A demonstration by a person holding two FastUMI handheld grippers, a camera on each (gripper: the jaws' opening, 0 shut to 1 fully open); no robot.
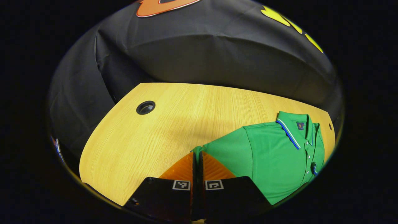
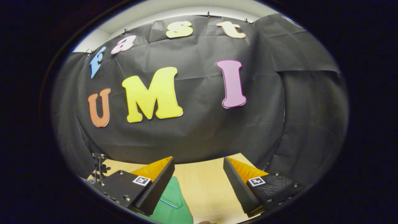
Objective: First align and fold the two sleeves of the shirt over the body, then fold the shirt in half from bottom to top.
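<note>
Left gripper view has the left gripper (image 1: pixel 197 155) clenched on the cuff of the shirt's (image 1: pixel 276 161) sleeve (image 1: pixel 228 149), at the desk (image 1: pixel 174 124) surface. The shirt lies to its right, collar (image 1: pixel 290 132) toward the far edge, so the sleeve must travel rightward over the body. Right gripper view adds the right gripper (image 2: pixel 199 179), released and raised, with green cloth just below its left finger.
</note>
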